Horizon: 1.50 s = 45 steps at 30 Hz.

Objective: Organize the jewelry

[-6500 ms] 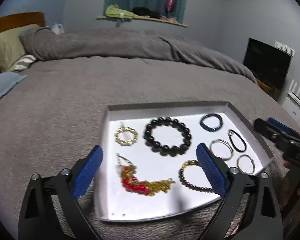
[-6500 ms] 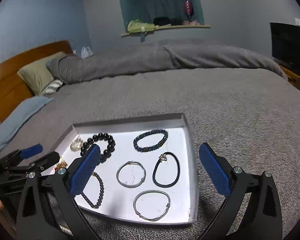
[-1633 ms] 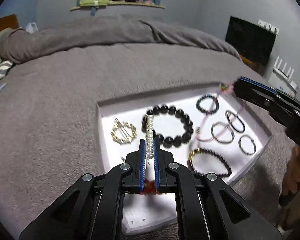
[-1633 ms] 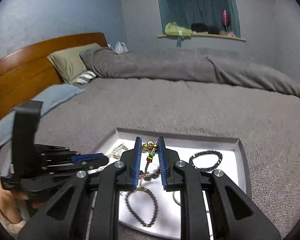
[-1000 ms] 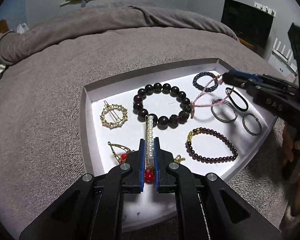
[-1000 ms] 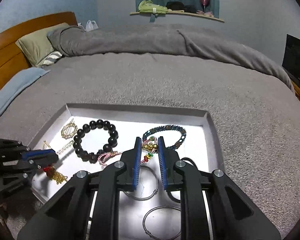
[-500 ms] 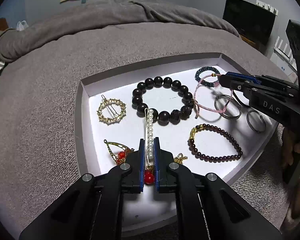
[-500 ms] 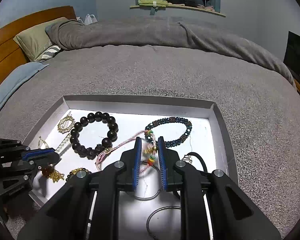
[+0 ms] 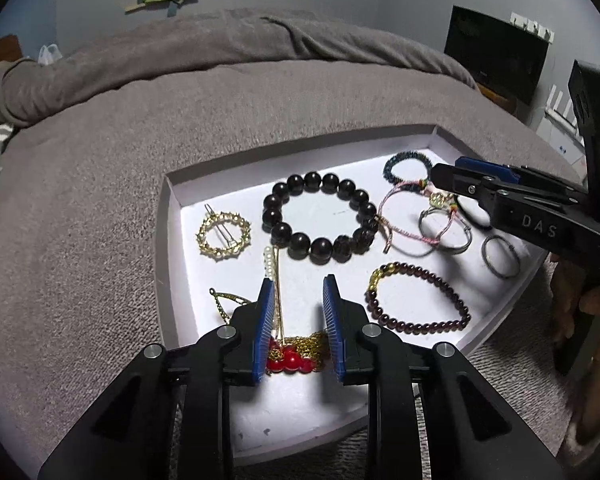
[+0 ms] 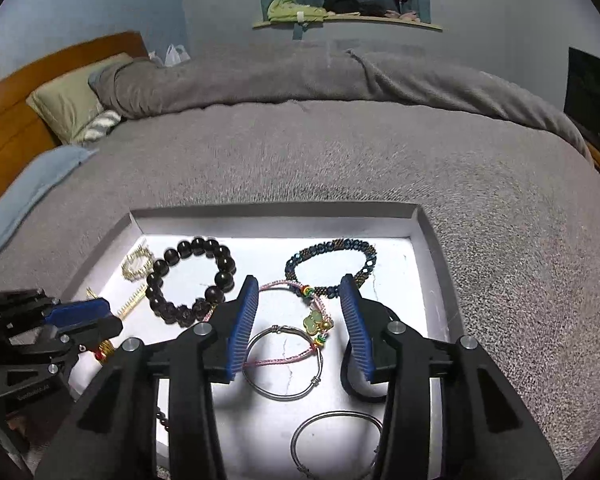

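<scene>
Left claw [image 9: 298, 316] apart, pearl pin [image 9: 273, 280] between pads: stiff, light. Right claw [image 10: 300, 320] apart over pink cord bracelet [image 10: 300, 322]: limp; pinch at charm.

A shallow white cardboard tray [image 9: 168, 216] sits on the grey fleece bed cover [image 9: 80, 168]. Near its far edge lies the large dark round-bead bracelet [image 9: 320, 218]; the gold ring-shaped hair clip [image 9: 223, 236] lies toward the left edge, the plain silver wire bangle [image 10: 336, 440] toward the near right corner.
</scene>
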Available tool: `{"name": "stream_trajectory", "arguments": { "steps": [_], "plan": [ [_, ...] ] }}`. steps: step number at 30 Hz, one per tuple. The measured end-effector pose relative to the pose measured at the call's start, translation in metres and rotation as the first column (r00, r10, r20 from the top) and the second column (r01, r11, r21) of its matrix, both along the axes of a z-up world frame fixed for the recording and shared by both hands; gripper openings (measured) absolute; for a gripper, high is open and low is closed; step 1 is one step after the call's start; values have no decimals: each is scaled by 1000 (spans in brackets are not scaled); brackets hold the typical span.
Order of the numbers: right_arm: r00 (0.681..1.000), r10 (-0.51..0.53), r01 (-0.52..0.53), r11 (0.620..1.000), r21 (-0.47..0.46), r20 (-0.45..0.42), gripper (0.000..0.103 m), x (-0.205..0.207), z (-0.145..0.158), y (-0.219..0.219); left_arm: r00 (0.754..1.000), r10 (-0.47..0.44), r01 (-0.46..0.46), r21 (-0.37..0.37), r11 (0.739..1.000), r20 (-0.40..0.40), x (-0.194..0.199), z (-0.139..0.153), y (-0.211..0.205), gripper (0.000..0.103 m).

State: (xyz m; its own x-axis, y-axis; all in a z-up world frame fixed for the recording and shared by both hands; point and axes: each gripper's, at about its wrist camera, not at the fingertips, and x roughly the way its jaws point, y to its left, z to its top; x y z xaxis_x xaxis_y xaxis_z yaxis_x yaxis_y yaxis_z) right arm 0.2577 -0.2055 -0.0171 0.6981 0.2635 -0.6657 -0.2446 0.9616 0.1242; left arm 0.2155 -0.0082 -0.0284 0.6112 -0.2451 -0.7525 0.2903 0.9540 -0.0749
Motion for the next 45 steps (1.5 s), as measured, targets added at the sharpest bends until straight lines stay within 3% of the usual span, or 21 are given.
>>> {"name": "stream_trajectory", "arguments": {
  "steps": [4,5,7,8,11,18,22,27,30,33,36,41,45],
  "plan": [
    [1000,-25,23,995,92,14,44,-6,9,-15,999,4,-3,-31,1000,40,-8,11,1,29],
    [1000,-28,26,993,118,14,44,-9,12,-20,999,9,-7,-33,999,51,-10,13,1,44],
    [999,-32,29,989,143,22,45,-16,17,-25,995,28,-25,-37,999,91,-16,20,3,61],
    [999,-34,30,989,148,28,47,-20,20,-27,993,33,-29,-39,999,111,-21,24,3,65],
    [998,-46,37,986,165,51,54,-35,31,-37,991,45,-39,-50,998,129,-29,29,2,77],
    [992,-74,57,986,157,101,86,-74,49,-51,976,124,-120,-34,992,177,-49,40,6,92],
    [992,-75,62,991,122,105,98,-94,44,-57,970,180,-172,-59,983,166,-56,41,16,94],
    [996,-57,49,994,100,75,98,-109,41,-60,945,265,-266,-22,964,191,-75,48,23,98],
    [995,-72,68,996,60,70,98,-116,46,-55,918,325,-335,4,942,225,-90,58,24,98],
    [992,-99,95,994,47,74,98,-122,53,-53,910,350,-365,30,931,221,-97,67,21,98],
    [990,-135,133,990,55,37,98,-124,58,-54,918,356,-370,55,927,175,-103,70,14,98],
    [988,-150,152,984,89,-22,98,-129,62,-56,936,351,-352,84,932,21,-95,60,0,98],
    [981,-177,184,978,101,-73,98,-132,62,-58,938,344,-343,30,939,-37,-94,53,-2,98]
  ]
}}
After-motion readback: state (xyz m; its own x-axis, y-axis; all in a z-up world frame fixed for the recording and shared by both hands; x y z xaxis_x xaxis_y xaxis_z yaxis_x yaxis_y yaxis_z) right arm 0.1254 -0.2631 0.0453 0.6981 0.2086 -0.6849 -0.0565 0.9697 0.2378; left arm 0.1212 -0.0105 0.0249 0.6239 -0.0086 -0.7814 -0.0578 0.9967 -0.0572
